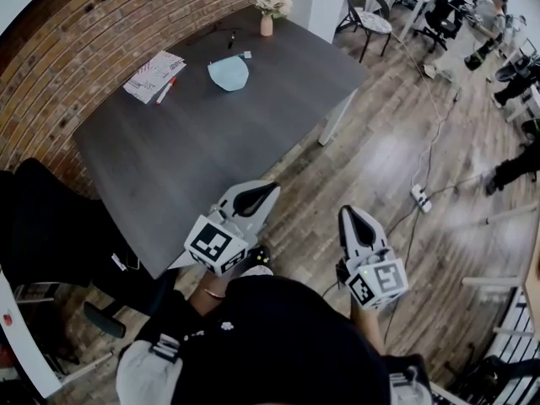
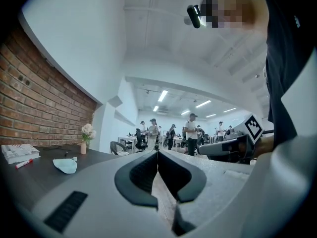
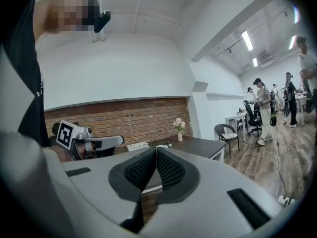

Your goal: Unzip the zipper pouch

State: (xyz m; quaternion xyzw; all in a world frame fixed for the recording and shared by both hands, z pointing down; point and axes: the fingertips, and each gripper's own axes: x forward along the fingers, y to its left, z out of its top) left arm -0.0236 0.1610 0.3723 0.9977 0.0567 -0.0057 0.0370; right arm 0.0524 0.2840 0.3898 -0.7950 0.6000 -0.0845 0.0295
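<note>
In the head view the light-blue zipper pouch (image 1: 228, 72) lies near the tabletop's (image 1: 186, 150) far edge, well apart from the left gripper (image 1: 268, 189) just off the near edge and the right gripper (image 1: 349, 214) over the floor. The left gripper view shows its jaws pressed together on nothing. The right gripper view shows the same, together and empty.

The pouch (image 1: 229, 72) is pale blue, table (image 1: 194, 159) dark grey, wall (image 1: 67, 57) red brick.

Matt dark desk (image 1: 194, 142), faint grain. Rough brick wall (image 1: 101, 24). Glossy wood-plank floor (image 1: 380, 159). Pale, cloth-like pouch (image 1: 228, 72).
</note>
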